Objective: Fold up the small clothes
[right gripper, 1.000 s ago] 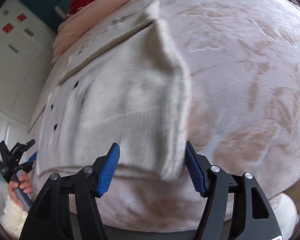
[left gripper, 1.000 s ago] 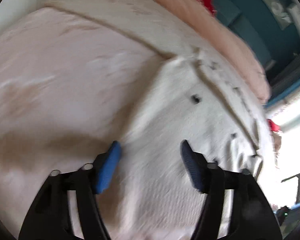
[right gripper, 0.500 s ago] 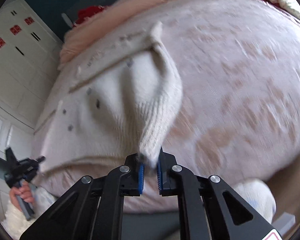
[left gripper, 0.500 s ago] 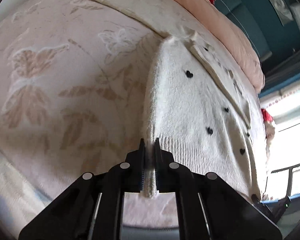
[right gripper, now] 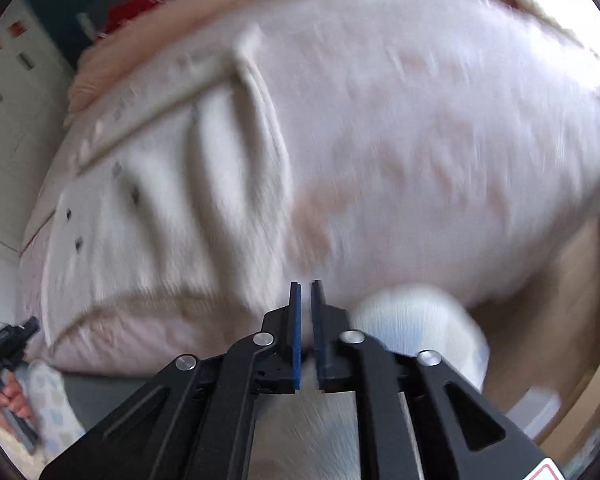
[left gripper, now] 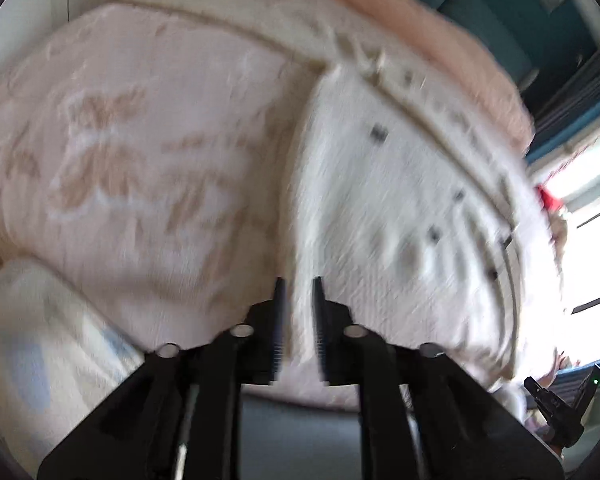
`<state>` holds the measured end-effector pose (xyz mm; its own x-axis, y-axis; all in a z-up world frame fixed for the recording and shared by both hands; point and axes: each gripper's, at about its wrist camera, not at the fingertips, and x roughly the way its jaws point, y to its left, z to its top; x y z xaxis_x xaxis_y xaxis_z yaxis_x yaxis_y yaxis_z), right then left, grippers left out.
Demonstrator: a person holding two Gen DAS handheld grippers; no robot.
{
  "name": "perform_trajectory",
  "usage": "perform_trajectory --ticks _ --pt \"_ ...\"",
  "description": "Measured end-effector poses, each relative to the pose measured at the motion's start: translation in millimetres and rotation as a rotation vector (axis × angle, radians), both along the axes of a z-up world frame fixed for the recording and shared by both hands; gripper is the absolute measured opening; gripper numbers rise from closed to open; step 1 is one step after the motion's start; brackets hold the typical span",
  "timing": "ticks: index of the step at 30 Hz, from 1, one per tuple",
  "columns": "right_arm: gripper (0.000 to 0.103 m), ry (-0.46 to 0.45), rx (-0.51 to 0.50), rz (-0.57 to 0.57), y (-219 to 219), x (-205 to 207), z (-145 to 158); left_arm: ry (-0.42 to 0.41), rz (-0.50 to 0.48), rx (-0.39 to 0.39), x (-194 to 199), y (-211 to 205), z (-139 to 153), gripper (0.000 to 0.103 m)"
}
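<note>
Cream knit cardigan [left gripper: 380, 208] with small dark buttons lies spread on a pale leaf-patterned blanket [left gripper: 132, 168] in the blurred left wrist view, its near hem corner between the left gripper [left gripper: 298, 320], whose jaws are opening a little around the fabric. From the right wrist, the right gripper [right gripper: 305, 320] has jaws nearly pressed together, pinching the opposite hem corner of the cardigan. To fold well, lift both corners evenly, keep the hem taut and level, and carry it toward the collar

A fuzzy cream knit cardigan [left gripper: 384, 216] lies on a plush, matt pink blanket [left gripper: 148, 168] with a tan leaf pattern.
</note>
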<state>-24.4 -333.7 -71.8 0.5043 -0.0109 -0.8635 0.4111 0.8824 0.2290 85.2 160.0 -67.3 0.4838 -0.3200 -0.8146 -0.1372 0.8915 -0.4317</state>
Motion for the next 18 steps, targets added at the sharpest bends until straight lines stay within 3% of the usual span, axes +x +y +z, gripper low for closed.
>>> perform_trajectory --ticks 1,2,4,9,10,12,18 --pt "0.011 -0.035 -0.052 0.036 6.1 15.8 14.1 -0.023 0.023 -0.007 8.0 5.1 7.2 0.049" --pt "0.011 -0.055 -0.076 0.071 12.4 30.6 22.2 -0.039 0.047 -0.007 16.2 8.4 12.3 0.062" --pt "0.025 -0.093 -0.089 0.136 26.2 65.9 30.7 -0.08 0.117 -0.019 43.8 23.9 22.2 0.063" --pt "0.031 -0.118 0.022 0.216 77.0 150.9 28.3 -0.121 0.353 -0.044 131.7 96.3 30.6 0.063" --pt "0.036 -0.123 0.048 0.232 89.7 163.4 25.0 -0.114 0.406 -0.046 154.2 116.6 27.9 0.063" --pt "0.045 -0.115 0.062 0.259 117.1 175.9 19.3 -0.098 0.491 -0.063 190.2 151.7 19.0 0.063" --pt "0.048 0.012 0.075 0.346 172.6 186.7 -21.6 -0.036 0.729 -0.048 264.5 243.8 -16.5 0.062"
